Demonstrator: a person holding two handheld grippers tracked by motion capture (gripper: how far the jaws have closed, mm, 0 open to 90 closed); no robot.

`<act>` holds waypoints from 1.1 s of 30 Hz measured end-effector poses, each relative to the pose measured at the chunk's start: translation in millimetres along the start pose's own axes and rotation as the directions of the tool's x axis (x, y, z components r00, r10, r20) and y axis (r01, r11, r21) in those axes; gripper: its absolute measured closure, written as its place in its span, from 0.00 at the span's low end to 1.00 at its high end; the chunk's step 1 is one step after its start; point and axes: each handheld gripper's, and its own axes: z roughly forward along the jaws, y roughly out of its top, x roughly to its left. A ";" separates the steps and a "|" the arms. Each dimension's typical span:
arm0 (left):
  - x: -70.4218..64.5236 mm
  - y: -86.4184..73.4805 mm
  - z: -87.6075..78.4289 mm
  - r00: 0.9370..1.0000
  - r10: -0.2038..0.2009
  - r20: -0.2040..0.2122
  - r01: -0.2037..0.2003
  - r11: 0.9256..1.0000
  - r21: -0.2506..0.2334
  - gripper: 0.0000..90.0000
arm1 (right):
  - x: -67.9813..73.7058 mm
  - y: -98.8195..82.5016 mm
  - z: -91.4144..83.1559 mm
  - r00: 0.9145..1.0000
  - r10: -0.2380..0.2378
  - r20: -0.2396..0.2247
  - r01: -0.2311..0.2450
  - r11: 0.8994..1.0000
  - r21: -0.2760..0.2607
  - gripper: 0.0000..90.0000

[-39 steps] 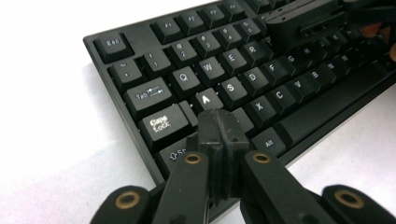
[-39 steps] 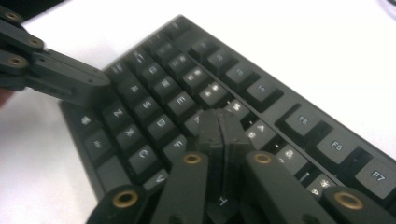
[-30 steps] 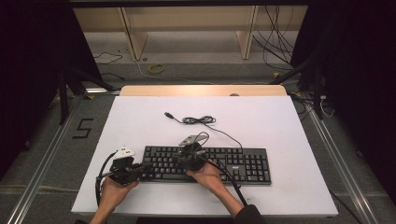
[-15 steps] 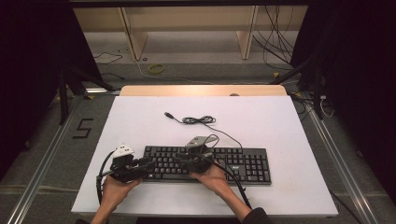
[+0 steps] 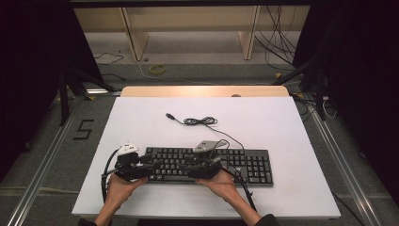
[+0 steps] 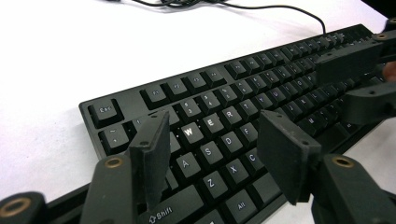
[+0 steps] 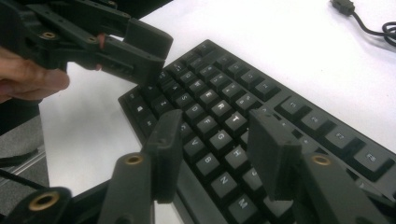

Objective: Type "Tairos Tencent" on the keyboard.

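Keyboard point(image 5: 207, 165): black, lying flat on my white table point(image 5: 282, 122), near the front edge, long side across.
Cable point(image 5: 200, 121): black, loosely coiled behind the keyboard, plug end free on the table.
Left gripper point(image 6: 212, 154): my jaws stand apart, nothing between them, hovering over the keyboard's left end, above the A–Z keys.
Right gripper point(image 7: 212, 147): my jaws likewise parted and empty, over the middle keys.
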 end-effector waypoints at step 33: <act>-1.2 17.4 27.0 0.998 0.062 0.015 -0.063 0.992 0.109 0.97 | -2.3 -19.3 -29.2 1.000 0.010 0.019 -0.009 0.999 -0.034 0.42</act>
